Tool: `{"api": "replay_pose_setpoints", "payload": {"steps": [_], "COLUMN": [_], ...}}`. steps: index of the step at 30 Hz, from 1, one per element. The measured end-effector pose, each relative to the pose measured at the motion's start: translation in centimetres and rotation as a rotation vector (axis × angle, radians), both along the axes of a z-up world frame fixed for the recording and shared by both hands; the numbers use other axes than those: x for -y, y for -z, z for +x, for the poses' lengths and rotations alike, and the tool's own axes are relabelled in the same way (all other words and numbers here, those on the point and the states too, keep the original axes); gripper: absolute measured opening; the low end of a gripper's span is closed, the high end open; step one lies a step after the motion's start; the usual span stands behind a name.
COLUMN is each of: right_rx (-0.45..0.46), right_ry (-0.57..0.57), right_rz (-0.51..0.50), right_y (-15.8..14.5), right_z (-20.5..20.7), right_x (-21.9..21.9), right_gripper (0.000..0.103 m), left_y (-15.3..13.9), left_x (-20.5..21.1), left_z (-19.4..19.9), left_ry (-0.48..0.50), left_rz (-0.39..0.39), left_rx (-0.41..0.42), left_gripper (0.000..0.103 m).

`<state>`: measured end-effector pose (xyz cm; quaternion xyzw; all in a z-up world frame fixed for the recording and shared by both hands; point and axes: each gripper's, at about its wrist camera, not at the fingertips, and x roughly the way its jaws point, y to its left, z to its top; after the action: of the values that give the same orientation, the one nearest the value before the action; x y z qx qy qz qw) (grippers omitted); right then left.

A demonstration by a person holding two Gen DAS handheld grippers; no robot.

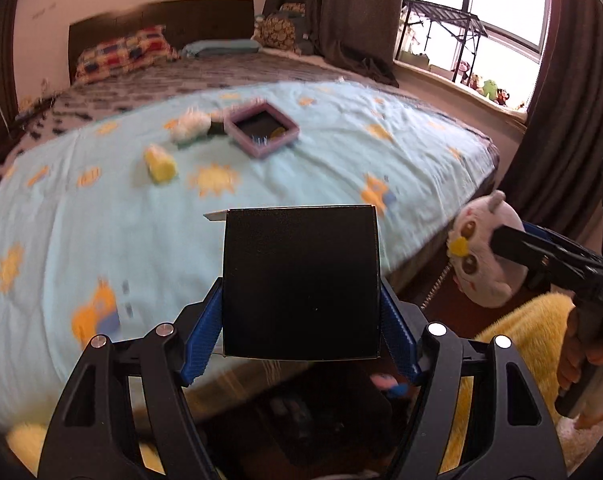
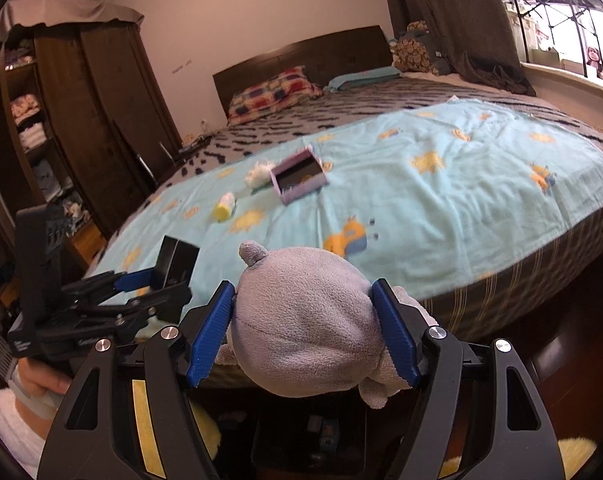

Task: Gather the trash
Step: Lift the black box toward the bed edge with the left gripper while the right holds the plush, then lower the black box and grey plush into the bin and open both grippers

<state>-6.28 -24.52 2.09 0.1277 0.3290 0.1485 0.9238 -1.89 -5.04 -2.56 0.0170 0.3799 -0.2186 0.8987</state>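
Tongs both loaded: left tongs (image 1: 301,280) clenched on black box (image 1: 300,280), right tongs (image 2: 303,320) clenched on grey plush toy (image 2: 305,320), both held off foot of bed (image 2: 541,280), clear of blue blanket (image 1: 101,220). We judge carry step: keep squeeze even, box level. Purple tray (image 1: 261,130), yellow bottle (image 1: 160,164), white fluff (image 1: 189,128) lie mid-blanket, well apart from us. We mind mattress edge below; open room toward window side

The black box (image 1: 301,284) hid the left gripper's (image 1: 301,320) fingertips. The yellow bottle (image 1: 160,164), white fluff (image 1: 189,128) and the purple tray's (image 1: 261,130) contents were motion-blurred on the bed (image 1: 101,220). The plush toy's (image 2: 305,324) face turned away.
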Motion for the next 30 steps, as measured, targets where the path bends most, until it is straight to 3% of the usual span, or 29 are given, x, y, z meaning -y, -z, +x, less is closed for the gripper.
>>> {"api": "replay_pose_setpoints", "payload": {"steps": [6, 14, 18, 21, 23, 27, 30], "right_rx": [-0.115, -0.269, -0.350, -0.381, -0.396, -0.399, -0.378], "right_ry": [-0.012, -0.027, -0.031, -0.033, -0.039, -0.036, -0.062], "right_rz": [0.004, -0.053, -0.042, -0.037, -0.026, -0.061, -0.029], "right_y": [4.2, 10.0, 13.2, 15.2, 16.4, 17.4, 17.1], "right_z": [-0.7, 0.2, 1.4, 1.9, 2.1, 2.6, 2.5], "right_x": [-1.3, -3.0, -3.6, -3.9, -4.1, -4.6, -5.1], "right_gripper": [0.071, 0.071, 0.071, 0.071, 0.071, 0.072, 0.072], "left_y": [5.2, 13.2, 16.3, 18.4, 19.0, 20.1, 20.7], "left_x": [-0.6, 0.0, 0.6, 0.7, 0.9, 0.7, 0.6], "left_z": [-2.1, -0.9, -0.1, 0.2, 0.3, 0.9, 1.4], "left_ry": [0.000, -0.010, -0.042, -0.038, -0.031, -0.049, -0.055], "left_rz": [0.017, 0.047, 0.081, 0.028, 0.040, 0.048, 0.057], "left_rx": [-0.139, -0.361, -0.377, -0.429, -0.415, -0.419, -0.438], "left_gripper": [0.069, 0.068, 0.069, 0.068, 0.069, 0.069, 0.069]}}
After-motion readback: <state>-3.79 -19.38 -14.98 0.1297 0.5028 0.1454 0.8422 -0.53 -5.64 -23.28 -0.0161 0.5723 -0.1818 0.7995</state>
